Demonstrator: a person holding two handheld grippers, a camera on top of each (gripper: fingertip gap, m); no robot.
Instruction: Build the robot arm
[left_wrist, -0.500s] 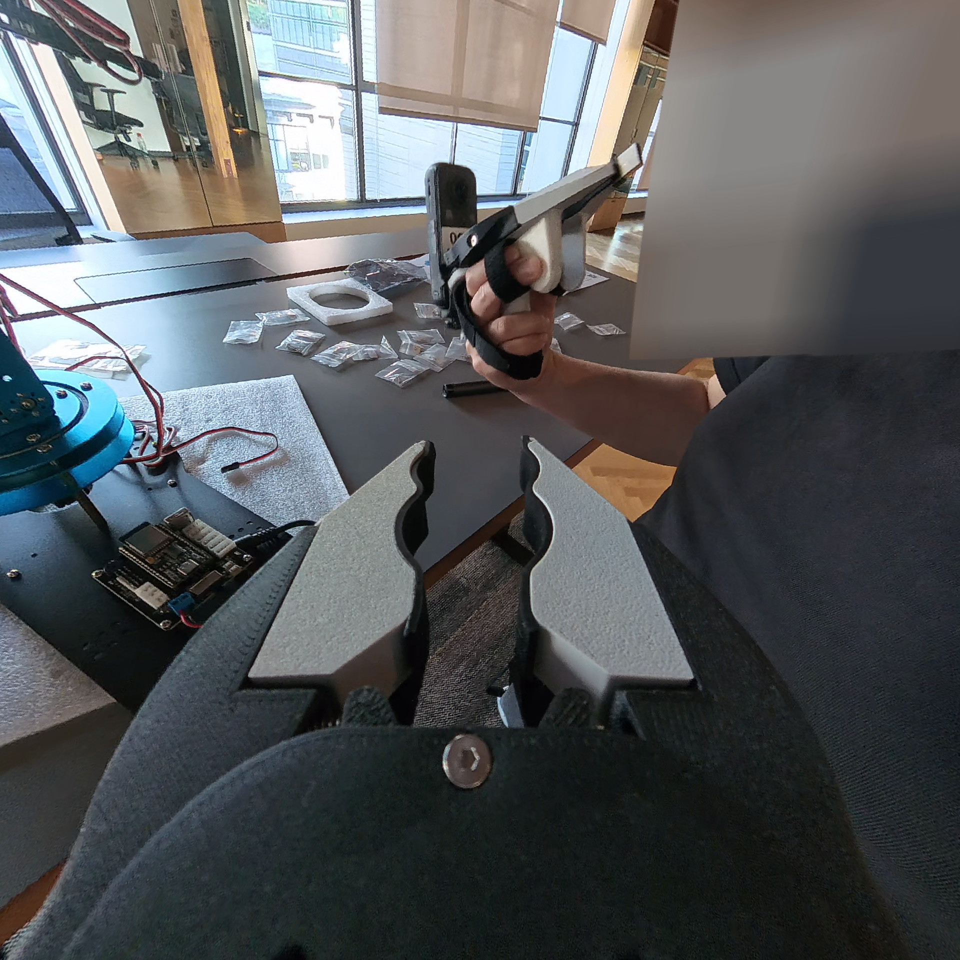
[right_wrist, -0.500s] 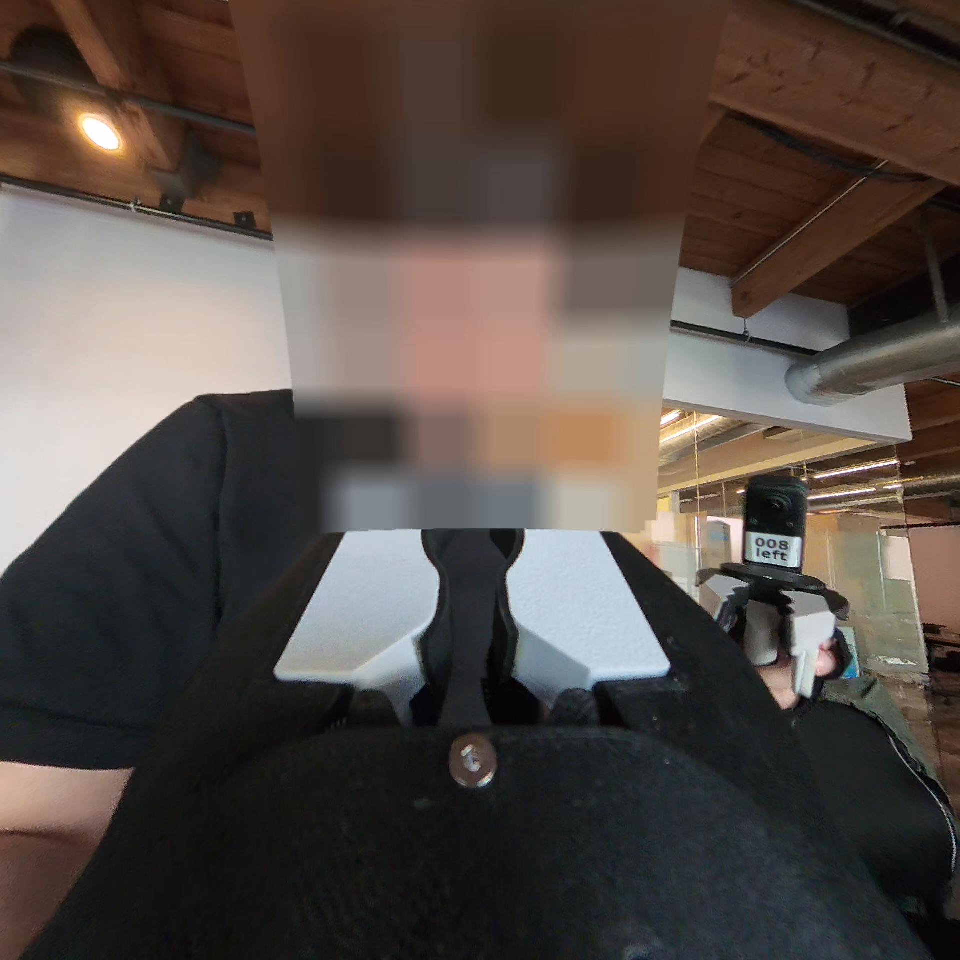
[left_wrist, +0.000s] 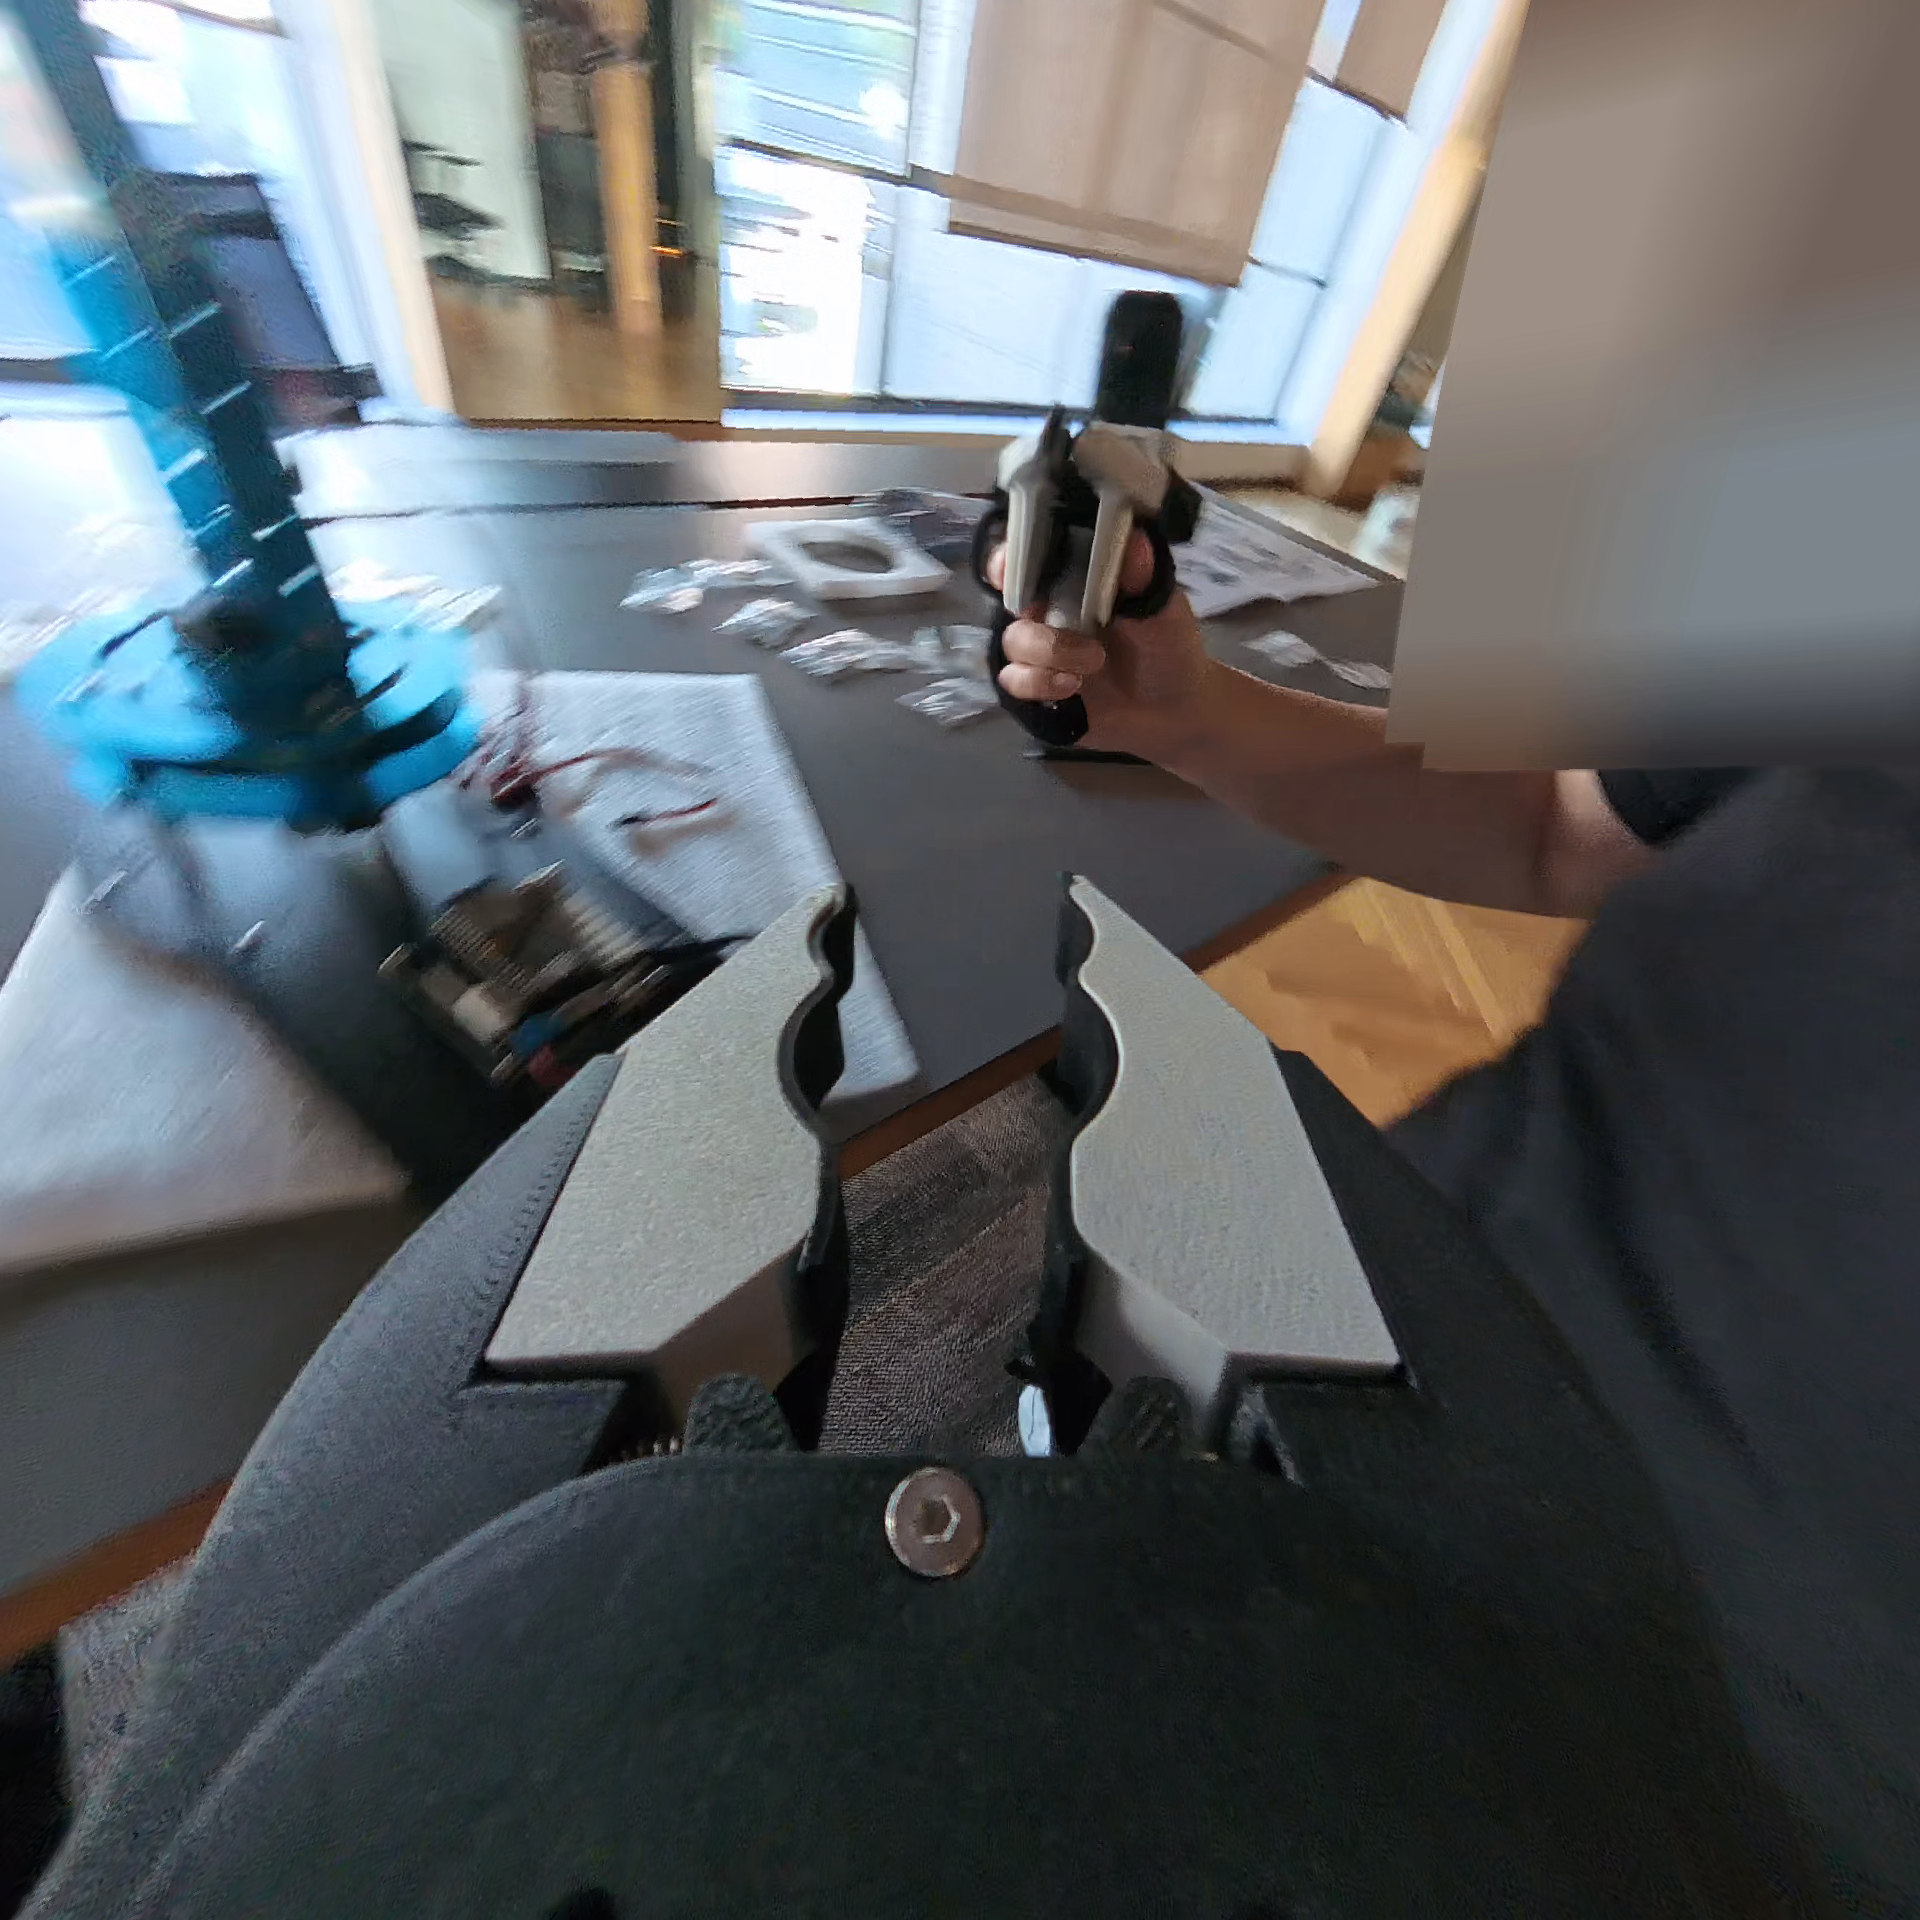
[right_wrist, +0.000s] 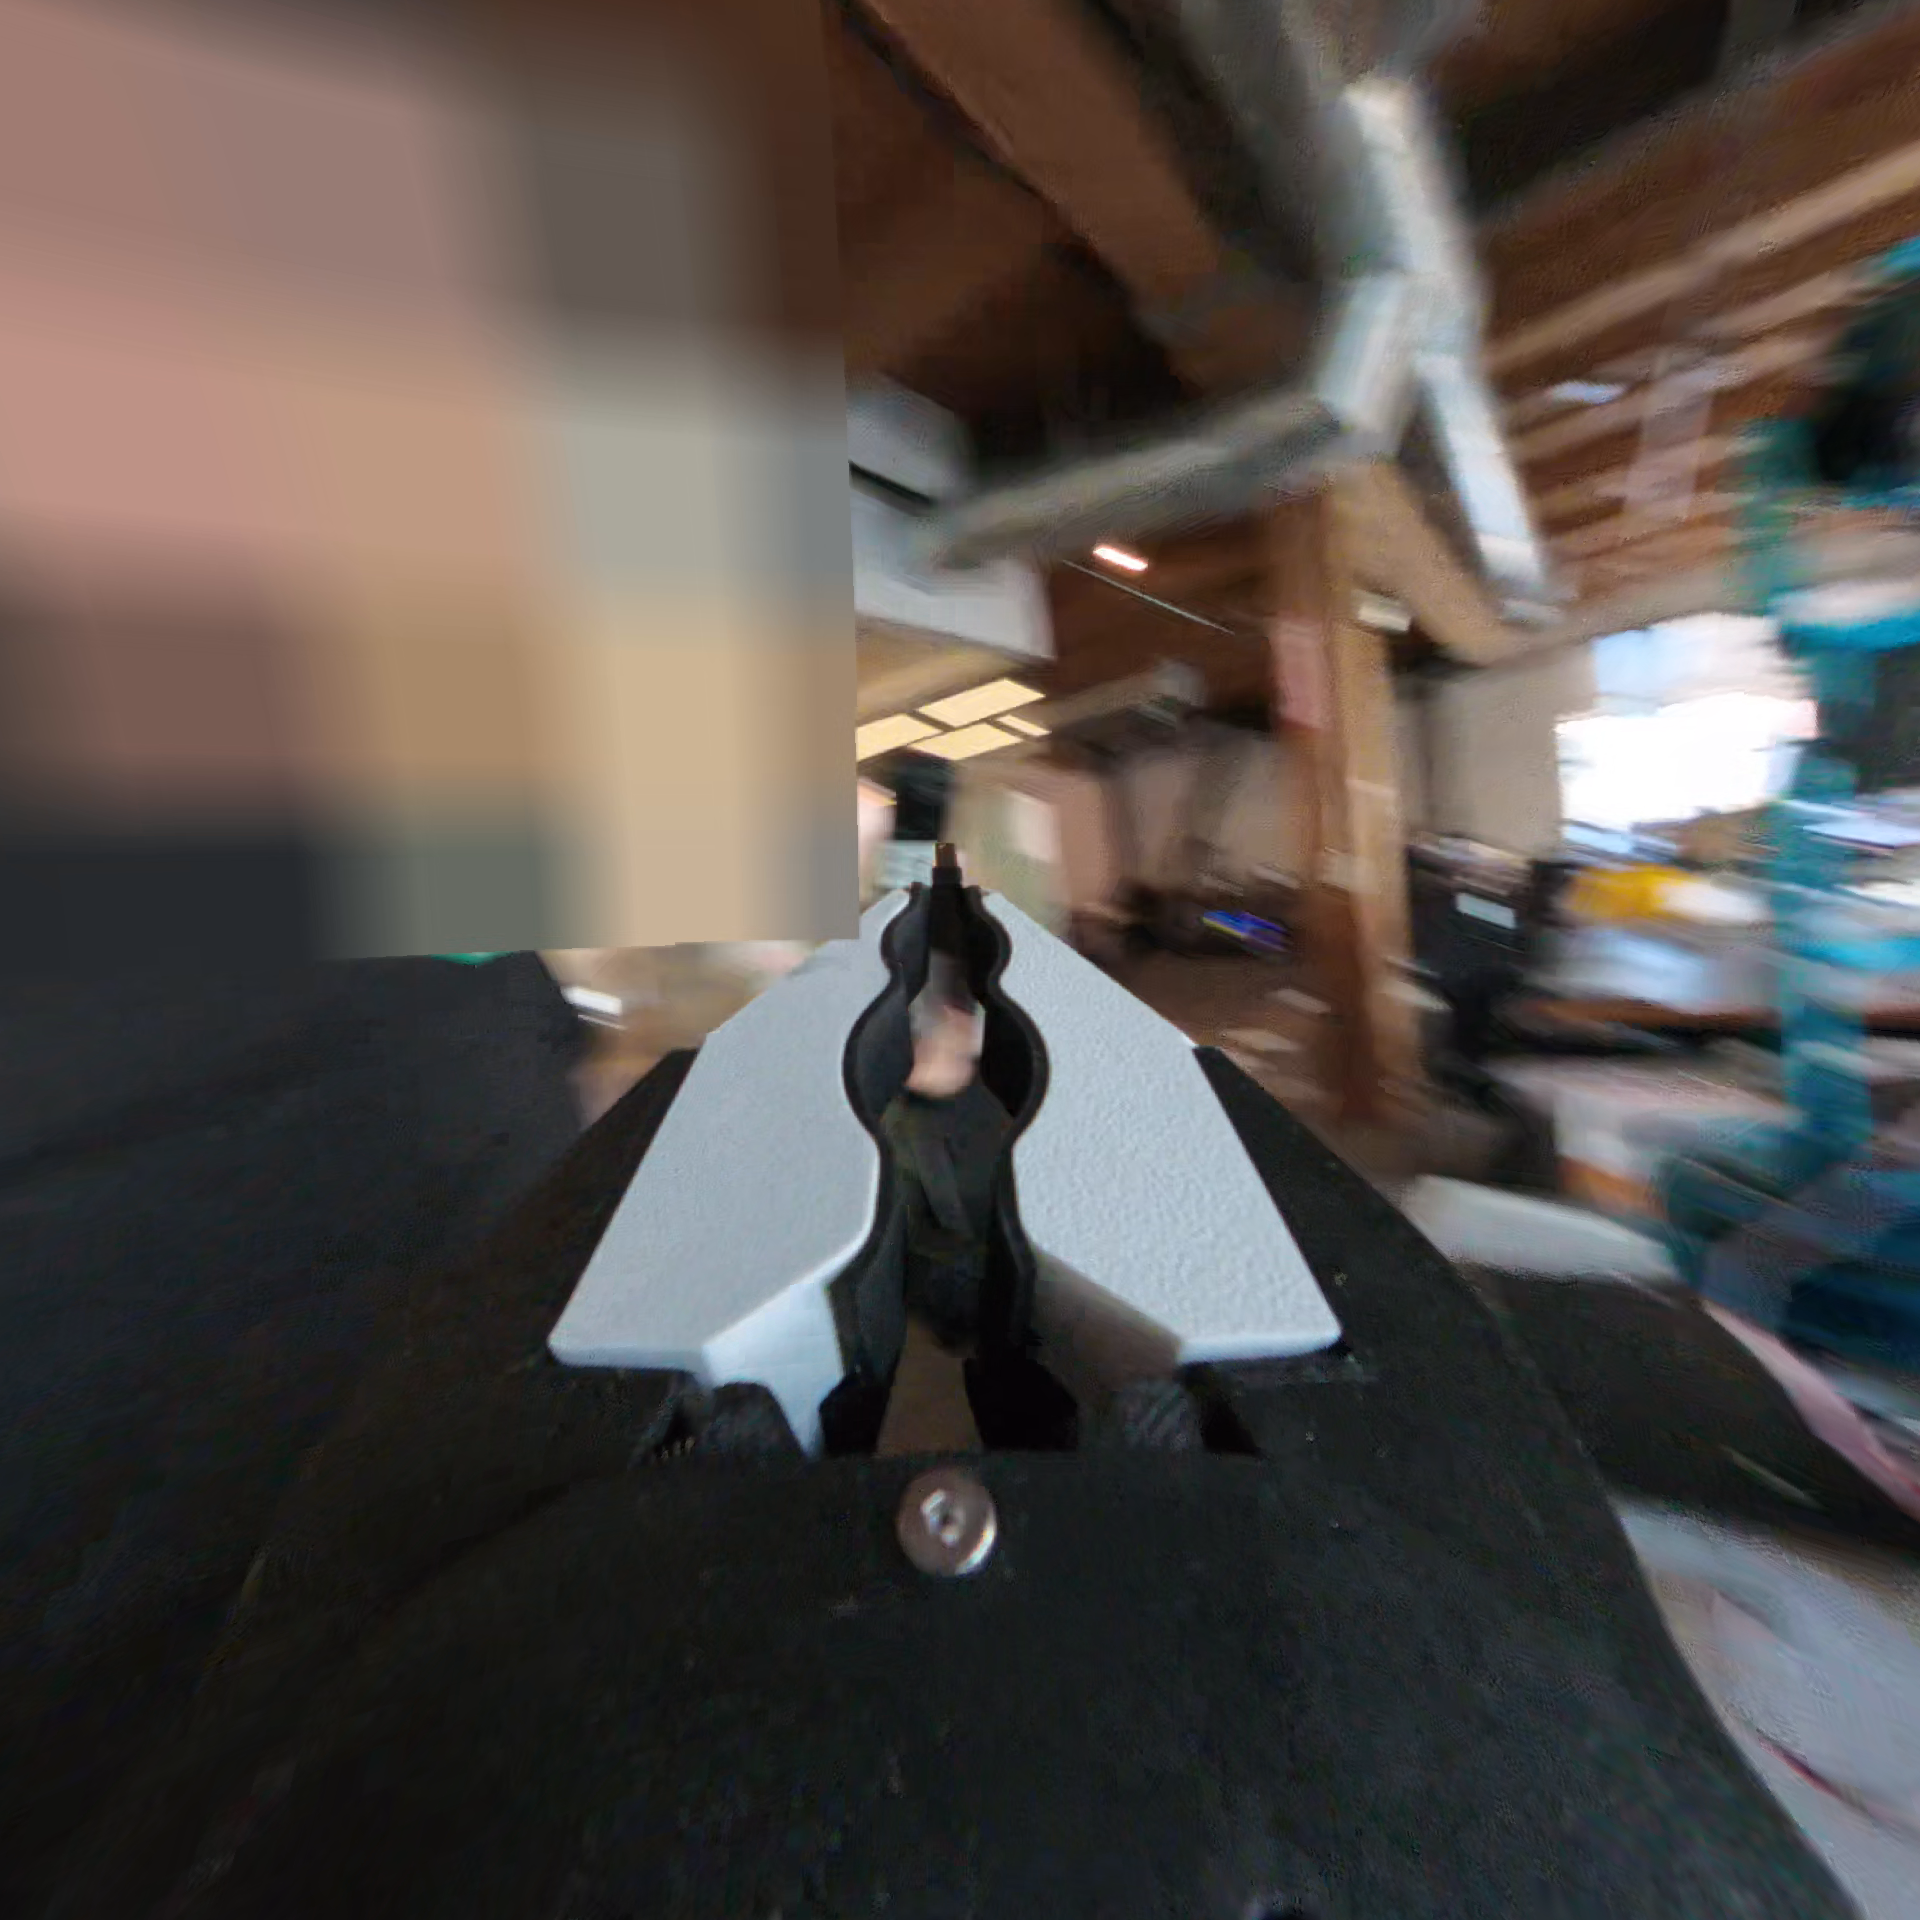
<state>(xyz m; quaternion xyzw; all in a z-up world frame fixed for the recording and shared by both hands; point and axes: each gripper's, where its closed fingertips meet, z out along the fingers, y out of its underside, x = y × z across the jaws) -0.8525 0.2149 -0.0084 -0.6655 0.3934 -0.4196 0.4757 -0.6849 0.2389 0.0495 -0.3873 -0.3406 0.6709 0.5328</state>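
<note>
My left gripper is open and empty, held over the near edge of a black table. Its fingers point across the table toward the person's other hand, which holds my right gripper up above several small plastic bags. In the right wrist view my right gripper has its tips together. A small dark bit at the tips is too blurred to identify. The person's dark shirt fills the right side.
A blue robot arm stands at the left on a black plate, with a circuit board and red wires beside it. A grey foam mat and a white foam square lie on the table. The blue arm also shows in the right wrist view. One gripper's finger ends stand about 20 centimetres off the other's.
Both grippers are moving and both views are now blurred. The right gripper has turned from side-on to face the left one. The left gripper has stayed open.
</note>
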